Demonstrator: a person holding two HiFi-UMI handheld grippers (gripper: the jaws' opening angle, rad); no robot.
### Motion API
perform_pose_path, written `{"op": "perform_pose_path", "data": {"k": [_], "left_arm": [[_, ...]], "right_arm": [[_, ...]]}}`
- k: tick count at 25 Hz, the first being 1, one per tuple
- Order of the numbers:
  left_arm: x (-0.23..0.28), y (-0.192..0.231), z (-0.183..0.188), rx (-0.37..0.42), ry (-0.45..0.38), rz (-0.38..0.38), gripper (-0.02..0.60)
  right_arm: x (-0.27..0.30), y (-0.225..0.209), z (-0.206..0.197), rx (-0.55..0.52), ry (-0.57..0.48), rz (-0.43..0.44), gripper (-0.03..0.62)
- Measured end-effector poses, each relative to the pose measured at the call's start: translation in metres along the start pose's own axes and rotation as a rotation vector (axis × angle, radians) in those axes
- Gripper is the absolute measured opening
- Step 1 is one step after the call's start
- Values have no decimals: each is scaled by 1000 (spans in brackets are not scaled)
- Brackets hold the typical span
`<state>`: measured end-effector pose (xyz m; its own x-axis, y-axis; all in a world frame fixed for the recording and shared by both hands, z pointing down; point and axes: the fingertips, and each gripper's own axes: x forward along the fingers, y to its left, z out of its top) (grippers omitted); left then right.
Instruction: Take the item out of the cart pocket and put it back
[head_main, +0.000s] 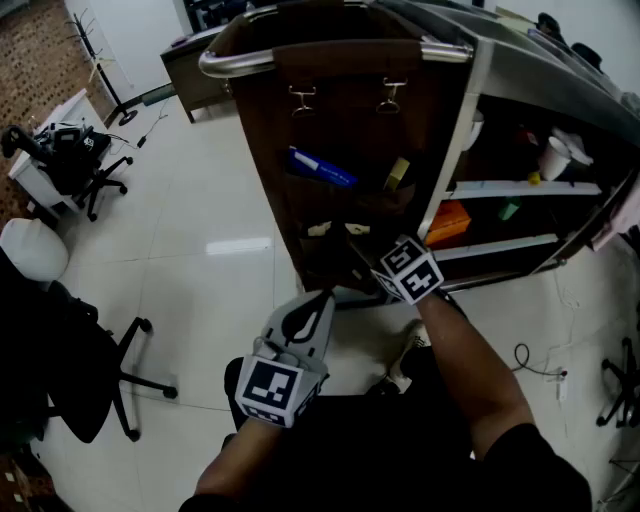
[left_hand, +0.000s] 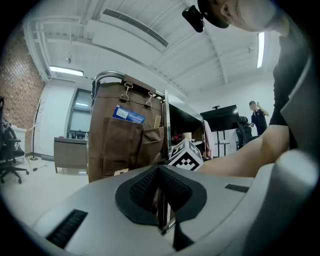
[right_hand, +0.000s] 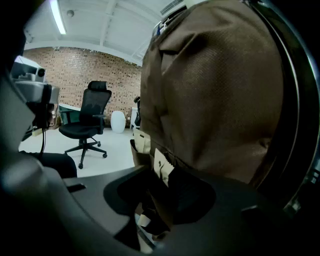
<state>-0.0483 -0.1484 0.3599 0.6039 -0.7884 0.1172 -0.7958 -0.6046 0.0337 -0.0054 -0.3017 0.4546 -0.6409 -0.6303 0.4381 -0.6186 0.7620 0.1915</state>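
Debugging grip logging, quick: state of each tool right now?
Left tool: closed, looks empty.
Right tool: open, straddling the cart pocket and a small white packet, not gripping.

1 cart (head_main: 520, 60), 2 metal clips (head_main: 303, 98) (head_main: 390, 95), 1 blue packet (head_main: 320, 168), 1 yellow item (head_main: 397, 173), 1 orange box (head_main: 448, 222), 2 claws (head_main: 318, 300) (head_main: 348, 240)

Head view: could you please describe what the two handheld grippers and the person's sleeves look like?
Both the left gripper and right gripper have grey moulded bodies with black ridged pads, each carrying a white cube with black square markers. The sleeves are black.
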Motion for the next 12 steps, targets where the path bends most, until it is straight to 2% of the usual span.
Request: {"op": "perform_pose_path", "data": {"k": [12], "left_arm": [[-1,0,-3,-7,13,-1,0]], "right_arm": [[-4,-2,-2,-2,-3,-32,78]]}}
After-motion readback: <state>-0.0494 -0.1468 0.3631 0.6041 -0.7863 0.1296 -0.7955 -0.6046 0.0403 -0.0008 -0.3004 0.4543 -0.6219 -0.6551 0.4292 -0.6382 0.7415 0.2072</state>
